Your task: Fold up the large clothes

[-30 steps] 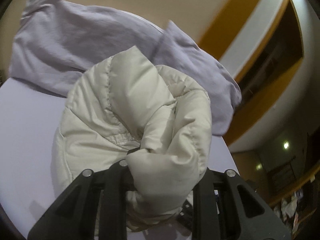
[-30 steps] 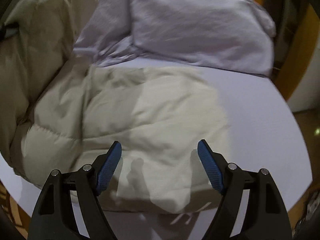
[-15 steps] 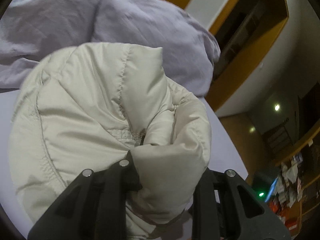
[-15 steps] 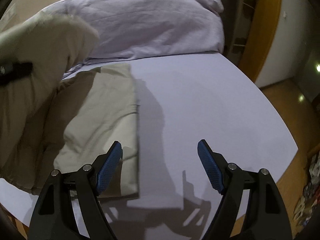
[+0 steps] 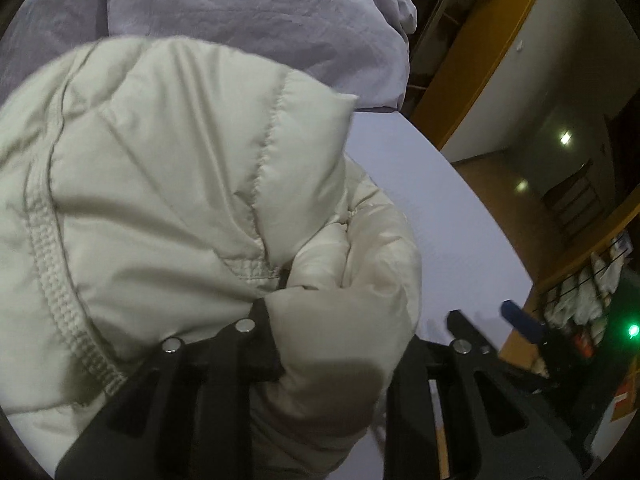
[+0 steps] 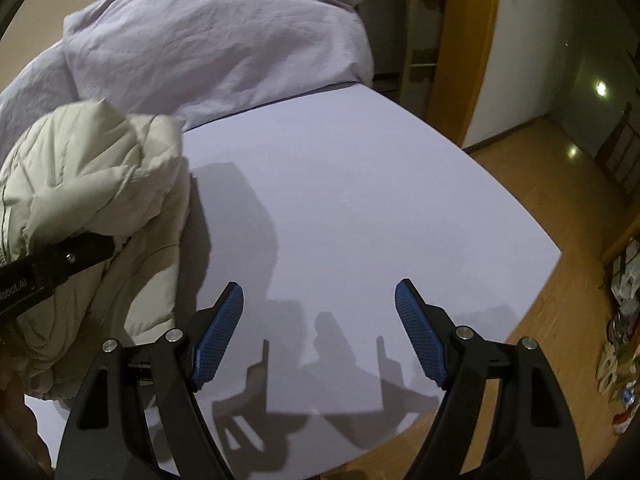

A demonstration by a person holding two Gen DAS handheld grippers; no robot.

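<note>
on the white table point(image 6: 360, 184) the cream puffer jacket point(image 6: 100, 200) lies bunched at the left edge, with part of it lifted off the surface. the left tool point(image 5: 332, 344) is clamped on a thick fold of that jacket, its jaws narrow around the padding. the right tool point(image 6: 320, 328) hangs over bare table just right of the jacket, its blue pads point(image 6: 218, 334) wide apart and holding nothing. behind the jacket a rumpled lilac sheet point(image 6: 216, 40) is piled at the table's far side.
</note>
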